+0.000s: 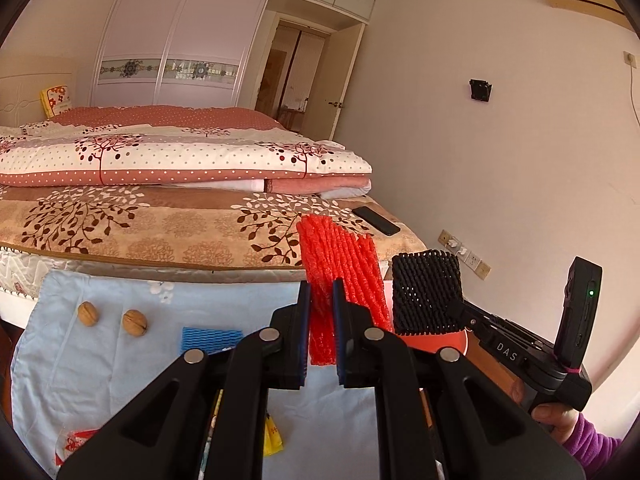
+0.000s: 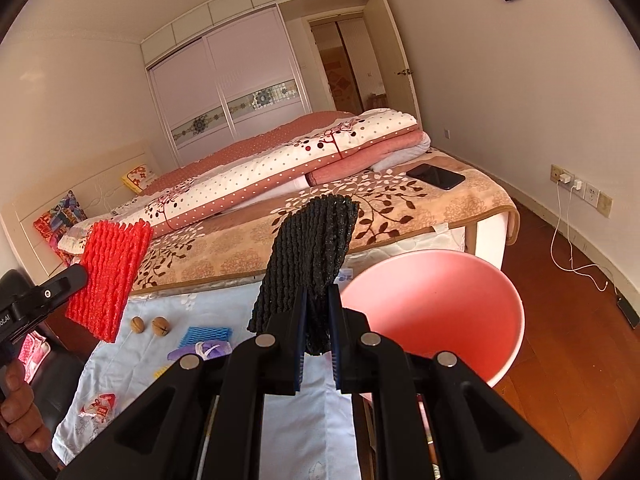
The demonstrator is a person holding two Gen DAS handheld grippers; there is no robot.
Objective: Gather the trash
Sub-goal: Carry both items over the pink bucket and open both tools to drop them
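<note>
My left gripper [image 1: 322,286] is shut on a red foam fruit net [image 1: 340,264] and holds it upright above the light-blue cloth [image 1: 120,364]. To its right, my right gripper [image 2: 318,292] is shut on a black foam net [image 2: 316,240], lifted beside the pink bowl [image 2: 440,300]. In the right wrist view the red net [image 2: 110,276] hangs at the left in the left gripper [image 2: 82,276]. In the left wrist view the black net [image 1: 426,292] sits in the right gripper [image 1: 456,304], above the bowl's rim [image 1: 440,342].
On the cloth lie two walnuts [image 1: 88,313] [image 1: 135,322], a blue foam net [image 1: 212,338], a purple wrapper [image 2: 200,350], a red-and-white wrapper [image 2: 98,404] and a yellow wrapper [image 1: 274,436]. Behind is a bed with a phone [image 2: 436,176]. A charger cable [image 2: 572,248] trails on the floor.
</note>
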